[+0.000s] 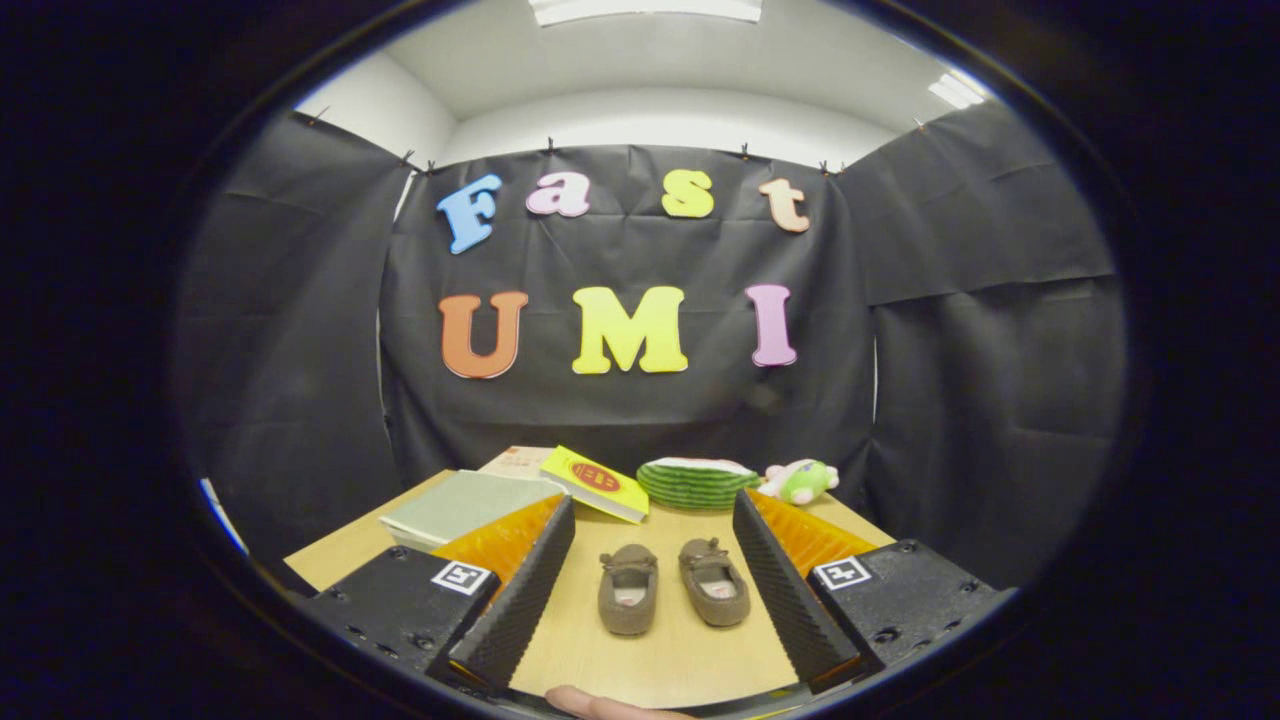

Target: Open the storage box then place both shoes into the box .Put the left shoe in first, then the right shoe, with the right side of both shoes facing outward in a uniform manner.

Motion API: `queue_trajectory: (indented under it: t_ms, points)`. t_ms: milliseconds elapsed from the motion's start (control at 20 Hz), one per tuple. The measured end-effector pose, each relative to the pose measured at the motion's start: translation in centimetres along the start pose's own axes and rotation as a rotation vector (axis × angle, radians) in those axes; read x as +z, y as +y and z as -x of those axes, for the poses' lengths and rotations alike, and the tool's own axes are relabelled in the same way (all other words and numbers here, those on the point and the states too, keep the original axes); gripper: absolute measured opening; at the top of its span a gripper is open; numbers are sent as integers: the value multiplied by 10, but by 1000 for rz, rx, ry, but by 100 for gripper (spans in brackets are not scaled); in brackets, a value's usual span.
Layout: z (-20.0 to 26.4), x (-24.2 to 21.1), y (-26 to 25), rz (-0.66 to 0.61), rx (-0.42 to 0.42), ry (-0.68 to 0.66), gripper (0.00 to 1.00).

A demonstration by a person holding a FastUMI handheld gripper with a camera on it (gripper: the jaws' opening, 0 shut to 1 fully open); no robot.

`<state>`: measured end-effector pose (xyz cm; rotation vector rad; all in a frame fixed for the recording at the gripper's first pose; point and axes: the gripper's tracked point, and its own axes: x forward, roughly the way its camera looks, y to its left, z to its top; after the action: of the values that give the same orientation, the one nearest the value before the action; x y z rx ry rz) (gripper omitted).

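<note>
tool held wide over two small shoes on the table

the tool [650, 600] is released, its fingers [520, 590] spread far apart and touching nothing. between them, on the bare wood of the table [680, 650], lie the left shoe [628, 588] and the right shoe [714, 581], side by side and just apart, toes pointing away toward the far edge. both are small brown slip-ons with a strap across the opening and a pale lining inside.

there is open table all around the pair, in front and to either side up to the fingers. along the far edge sit a grey-green book [465, 505], a yellow book [598, 482] leaning on it, a striped green cushion [697, 482] and a small green and pink plush toy [800, 480]. a fingertip [600, 705] shows at the near edge.
</note>
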<state>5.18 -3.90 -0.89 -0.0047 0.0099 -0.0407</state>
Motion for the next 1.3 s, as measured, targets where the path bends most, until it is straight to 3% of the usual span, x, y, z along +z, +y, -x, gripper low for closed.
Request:
queue_trajectory:
  t_ms: [200, 450, 700, 900, 1150, 1300]
  points:
    - [-56, -24, 8, -49, 63, 74, 100]
    - [-127, -74, 34, -138, 158, 266, 100]
    - [-188, -106, 67, -331, 297, 452, 100]
    - [-220, -125, 94, -558, 457, 614, 98]
    - [-248, -149, 123, -646, 673, 765, 97]
    - [-241, -138, 145, -752, 886, 843, 95]
